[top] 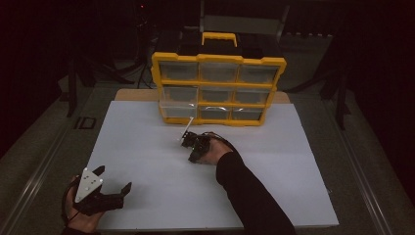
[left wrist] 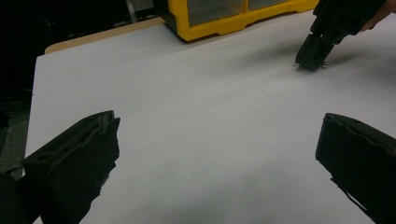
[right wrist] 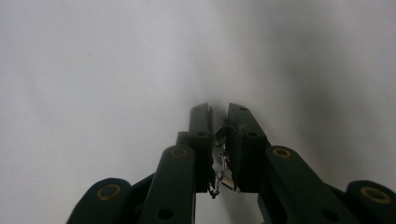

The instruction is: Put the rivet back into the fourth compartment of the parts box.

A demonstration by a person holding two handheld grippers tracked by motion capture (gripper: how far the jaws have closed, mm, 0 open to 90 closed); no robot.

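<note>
In the high view the left gripper is seen at lower left, jaws spread wide and empty, below the yellow organizer at upper centre. A small metal part, pinched between the nearly closed jaws of the right gripper, is shown in the right gripper view against the white board.

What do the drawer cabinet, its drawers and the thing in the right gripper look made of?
Drawer cabinet: looks like moulded plastic, yellow frame with a matte, even colour.
Drawers: probably clear plastic, see-through with a pale sheen.
Small item clamped in the right gripper: likely metal, going by the bright glints on it; too small to name.
</note>
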